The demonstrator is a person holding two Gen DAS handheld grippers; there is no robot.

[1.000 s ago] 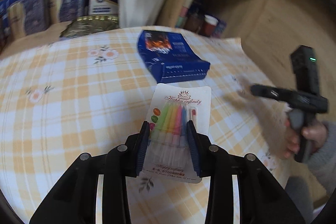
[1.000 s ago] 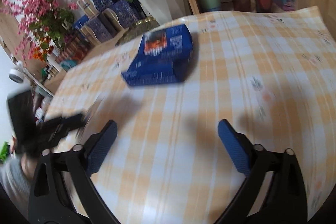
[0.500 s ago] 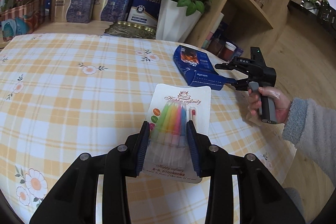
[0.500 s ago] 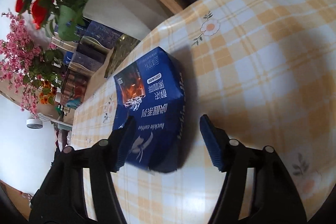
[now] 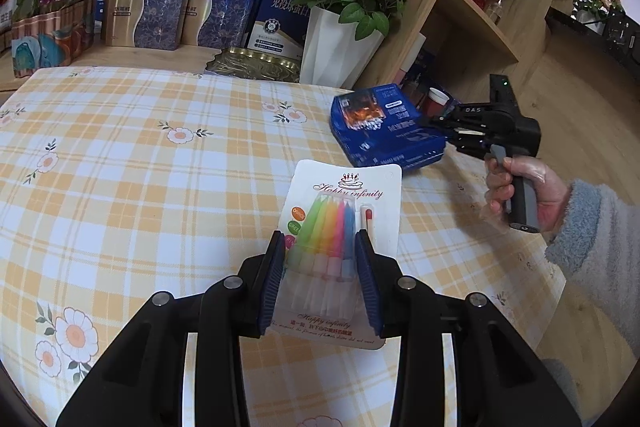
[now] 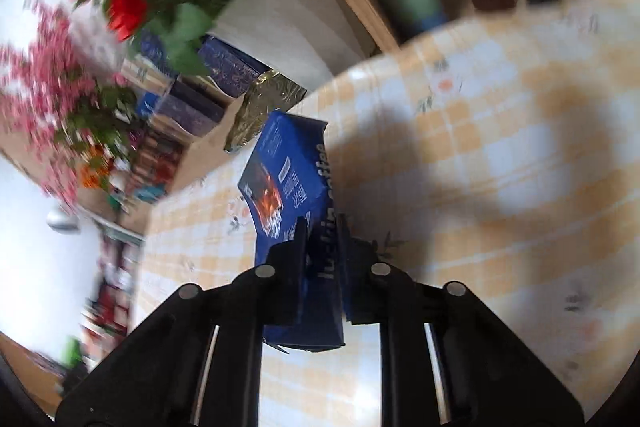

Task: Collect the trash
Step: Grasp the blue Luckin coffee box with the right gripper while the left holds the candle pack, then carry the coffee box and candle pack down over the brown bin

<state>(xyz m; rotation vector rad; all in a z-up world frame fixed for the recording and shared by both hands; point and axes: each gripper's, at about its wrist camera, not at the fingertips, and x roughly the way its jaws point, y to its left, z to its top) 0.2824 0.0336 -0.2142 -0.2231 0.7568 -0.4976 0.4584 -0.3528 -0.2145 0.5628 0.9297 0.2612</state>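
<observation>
The left tool (image 5: 322,279) is closed on a pack of birthday candles (image 5: 338,251), its blue pads (image 5: 276,283) pressed against the two sides of the clear blister. The pack is held above the table (image 5: 140,167), which is covered by a yellow checked cloth with printed flowers. Beyond the pack, toward the far right edge of the table, a blue coffee box (image 5: 384,127) is gripped by the right tool (image 5: 444,131), held in the person's right hand (image 5: 524,187). In the blurred right wrist view, the right tool (image 6: 322,239) is seen clamped on the near end of the box (image 6: 292,187), which is tilted. Behind the table, a white vase of red roses (image 5: 340,43) is seen beside a wooden shelf (image 5: 480,7).
</observation>
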